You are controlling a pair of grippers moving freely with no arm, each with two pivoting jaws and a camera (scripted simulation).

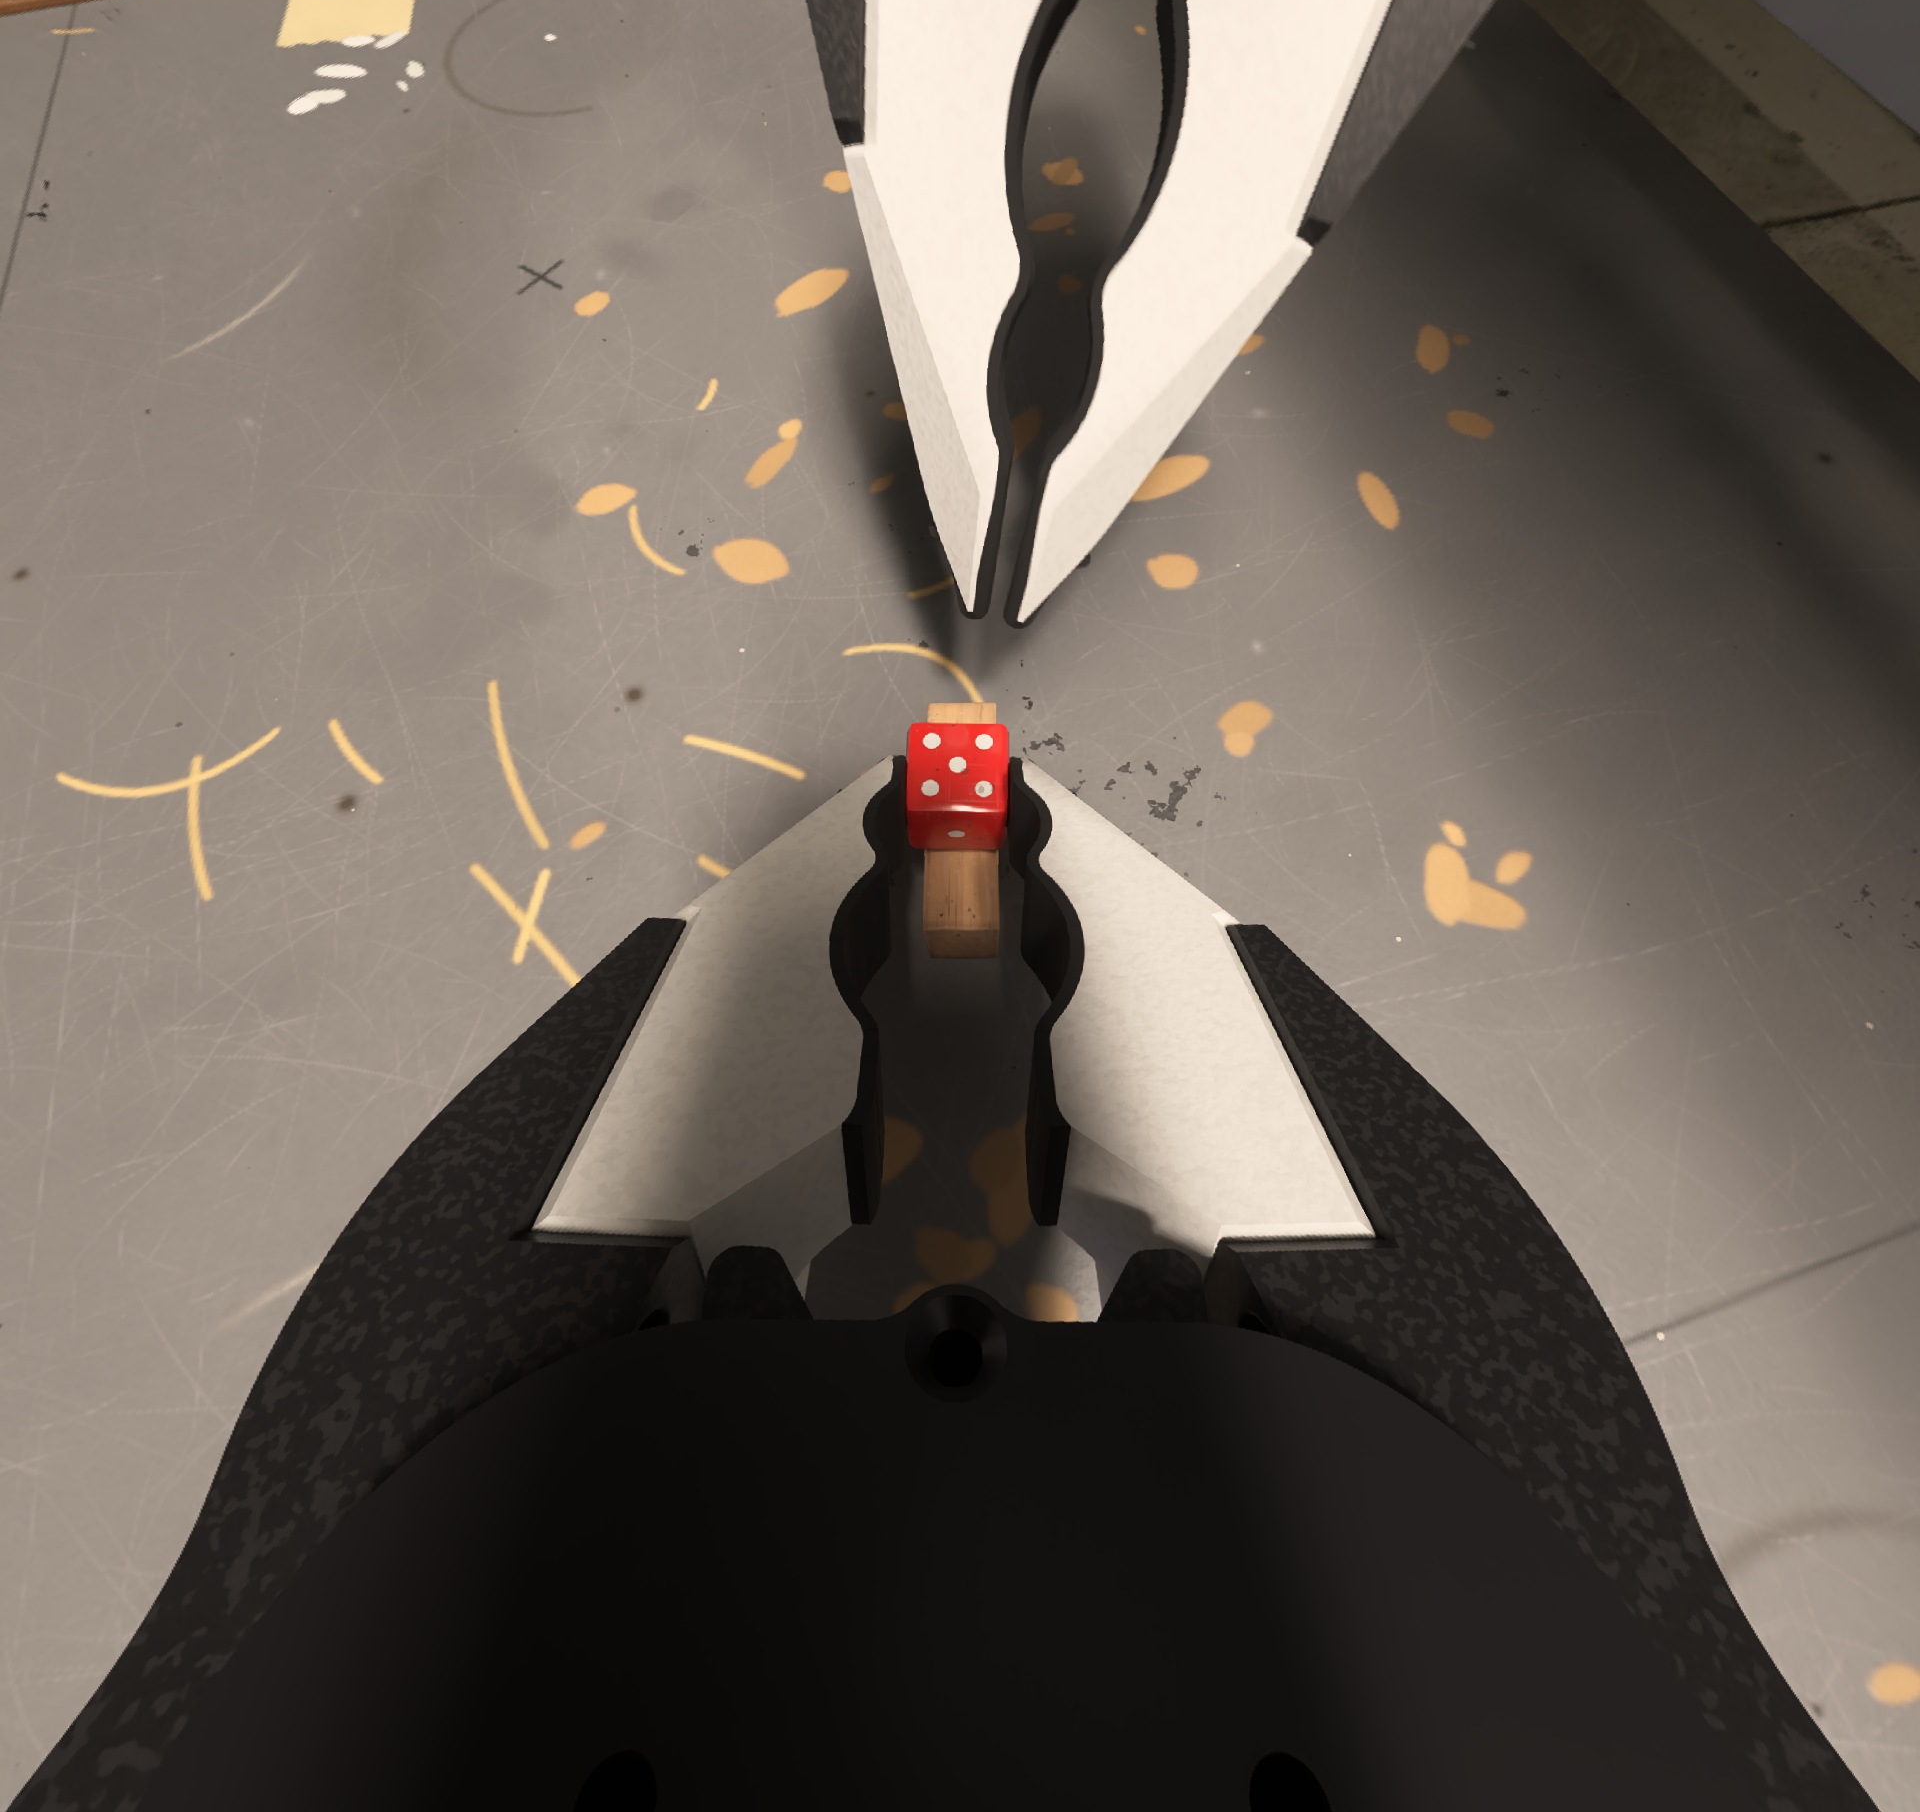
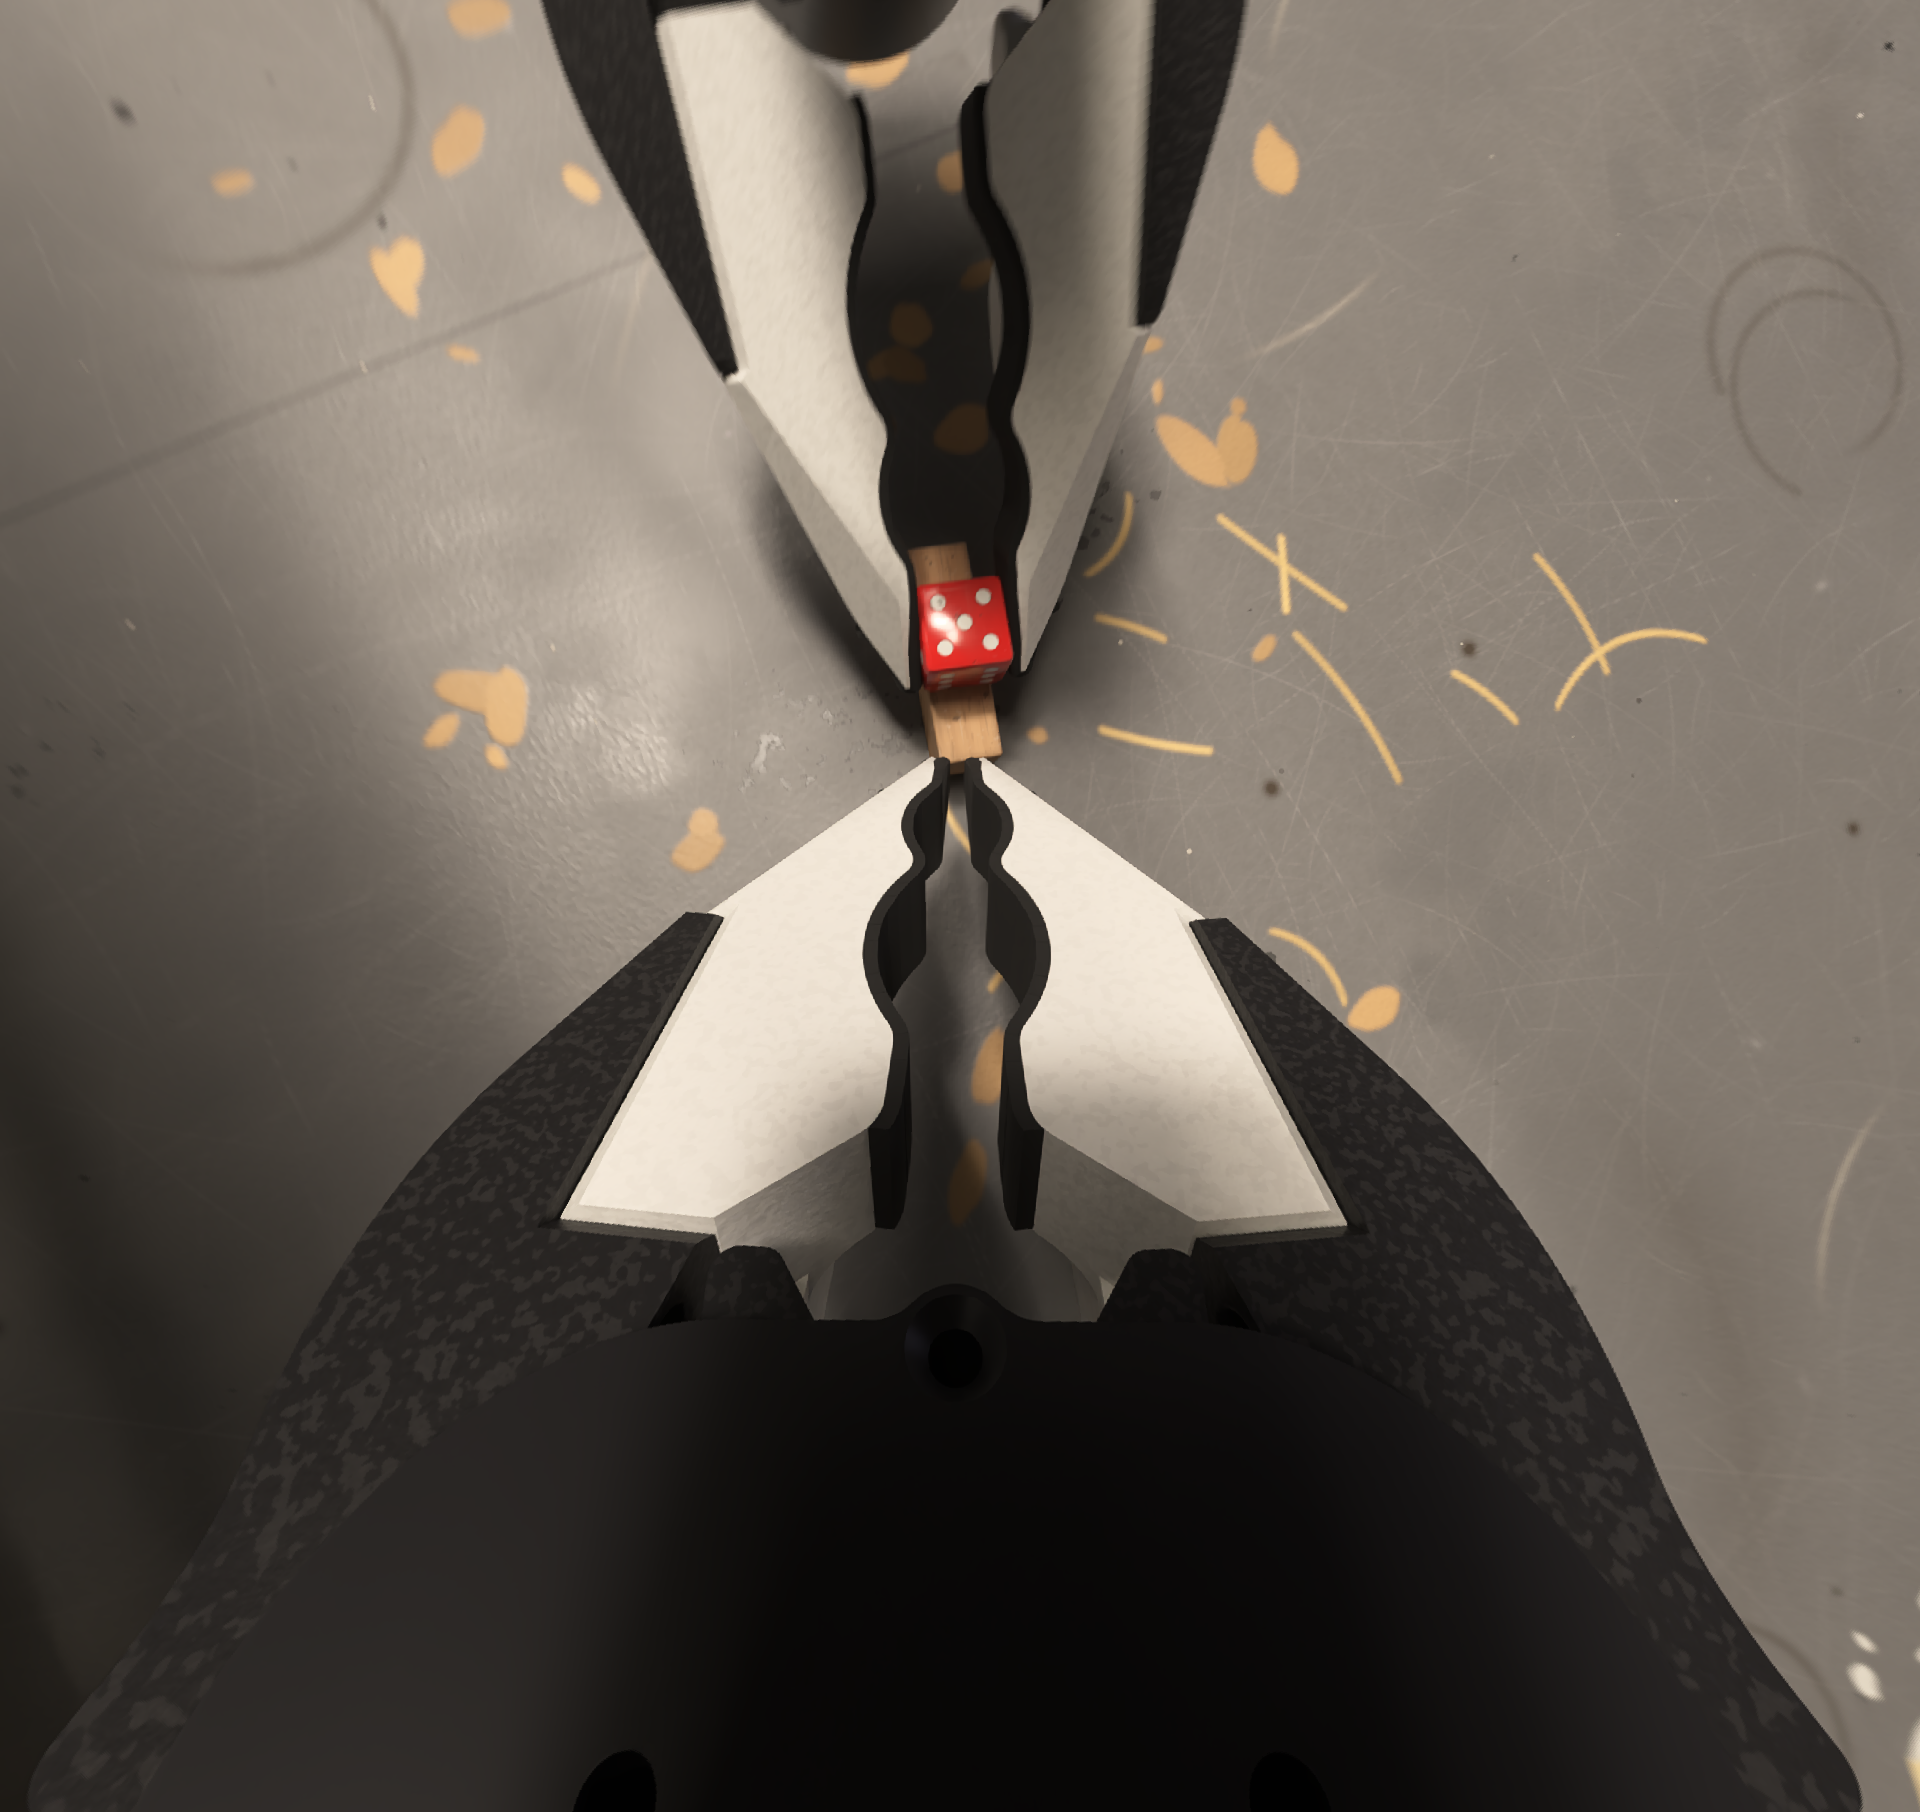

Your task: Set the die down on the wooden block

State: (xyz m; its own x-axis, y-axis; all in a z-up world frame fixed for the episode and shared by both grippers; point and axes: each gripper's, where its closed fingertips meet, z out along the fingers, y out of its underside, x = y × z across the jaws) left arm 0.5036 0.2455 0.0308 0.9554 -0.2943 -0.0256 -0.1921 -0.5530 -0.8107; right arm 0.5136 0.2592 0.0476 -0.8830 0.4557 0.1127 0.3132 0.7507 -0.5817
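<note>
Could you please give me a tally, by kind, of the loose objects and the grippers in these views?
Red die: 1
Wooden block: 1
Grippers: 2, left gripper and right gripper
Total: 4

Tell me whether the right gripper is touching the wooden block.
Apart. In the left wrist view, bare table shows between the right gripper's closed tips and the wooden block.
</note>
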